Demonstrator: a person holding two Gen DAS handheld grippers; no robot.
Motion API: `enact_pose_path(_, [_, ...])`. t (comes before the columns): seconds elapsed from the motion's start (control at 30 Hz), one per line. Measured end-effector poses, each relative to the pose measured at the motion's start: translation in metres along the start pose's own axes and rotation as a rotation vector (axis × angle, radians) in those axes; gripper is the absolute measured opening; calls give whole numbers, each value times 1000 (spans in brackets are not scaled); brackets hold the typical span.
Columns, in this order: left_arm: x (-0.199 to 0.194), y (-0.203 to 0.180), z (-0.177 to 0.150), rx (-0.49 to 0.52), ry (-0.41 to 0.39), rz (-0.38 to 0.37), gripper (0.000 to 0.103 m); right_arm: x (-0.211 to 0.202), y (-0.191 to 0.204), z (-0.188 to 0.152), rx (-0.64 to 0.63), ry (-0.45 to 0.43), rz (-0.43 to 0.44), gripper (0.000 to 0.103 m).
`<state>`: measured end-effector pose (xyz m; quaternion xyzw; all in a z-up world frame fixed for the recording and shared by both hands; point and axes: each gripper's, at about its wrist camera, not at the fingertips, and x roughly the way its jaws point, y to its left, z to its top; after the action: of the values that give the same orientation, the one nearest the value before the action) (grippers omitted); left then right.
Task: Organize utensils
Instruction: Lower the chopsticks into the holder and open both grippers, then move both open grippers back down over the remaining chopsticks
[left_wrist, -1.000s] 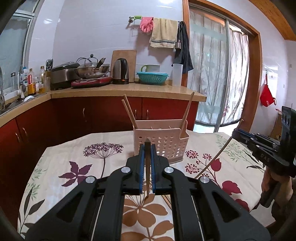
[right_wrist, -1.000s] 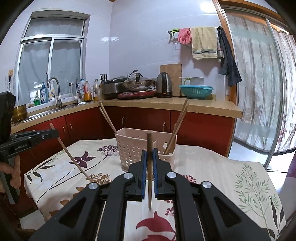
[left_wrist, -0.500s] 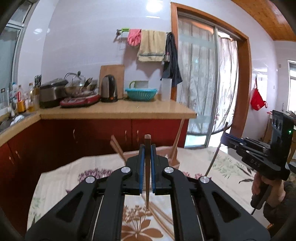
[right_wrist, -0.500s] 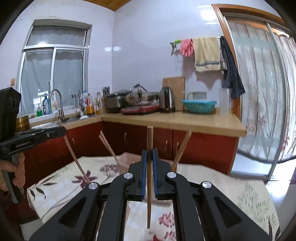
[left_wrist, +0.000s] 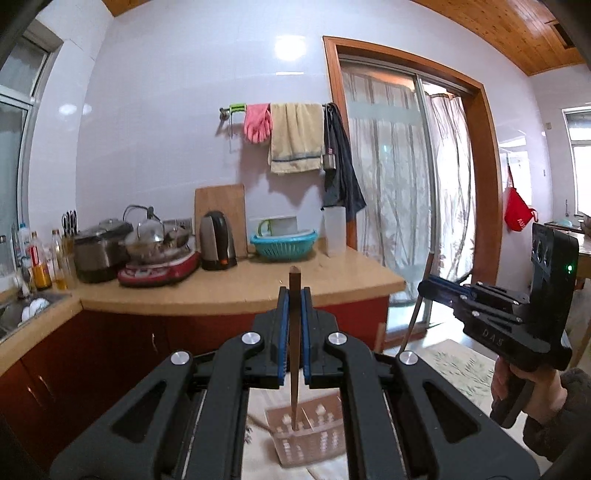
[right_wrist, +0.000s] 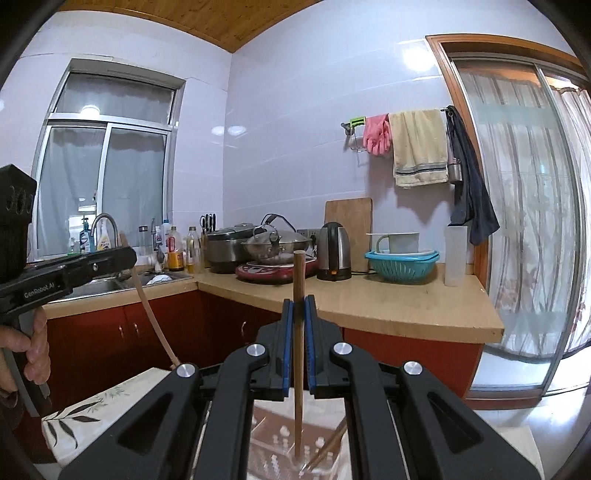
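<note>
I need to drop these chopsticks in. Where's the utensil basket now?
In both wrist views the utensil basket sits low centre, under the left gripper and right gripper.

Kettle (right_wrist: 334, 252) beside teal basket (right_wrist: 402, 265) on counter (right_wrist: 388, 306).

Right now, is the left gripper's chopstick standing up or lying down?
Standing up: the left gripper holds the chopstick upright above the basket.

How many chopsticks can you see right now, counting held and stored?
3, maybe more. One upright in the left gripper, its chopstick tip over the pink basket. One in the right gripper, chopstick. One leaning inside the basket; others may be hidden.
</note>
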<state>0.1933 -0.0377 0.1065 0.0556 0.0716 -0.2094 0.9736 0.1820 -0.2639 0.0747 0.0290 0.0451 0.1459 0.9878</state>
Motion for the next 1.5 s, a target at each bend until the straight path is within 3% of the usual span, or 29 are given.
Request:
enact_pose_path(0.2, [38, 6, -13, -26, 13, 1, 7, 33, -7, -14, 4, 30, -14, 7])
enact_pose_path(0.57, [93, 17, -83, -89, 184, -38, 7, 66, -11, -71, 35, 176, -18, 7])
enact_pose_path(0.63, [95, 15, -90, -89, 199, -46, 14, 65, -9, -77, 26, 190, -22, 7])
enact_pose_path(0.7, [93, 14, -92, -94, 200, -47, 32, 64, -7, -79, 21, 198, -20, 12])
enact_pose_path(0.77, [90, 14, -92, -108, 194, -51, 41, 63, -8, -78, 26, 198, -20, 25])
enact_pose_path(0.87, [83, 14, -88, -119, 180, -49, 53, 55, -8, -75, 33, 186, -27, 35])
enact_pose_path(1.0, [68, 9, -83, -113, 163, -39, 66, 41, -8, -68, 34, 165, -42, 42])
enact_pose_path(1.23, [34, -5, -95, -105, 181, 3, 70, 2, 0, -75, 34, 176, -58, 44])
enact_pose_path(1.5, [-8, -21, -141, -166, 266, 34, 70, -39, 12, -111, 52, 241, -58, 45])
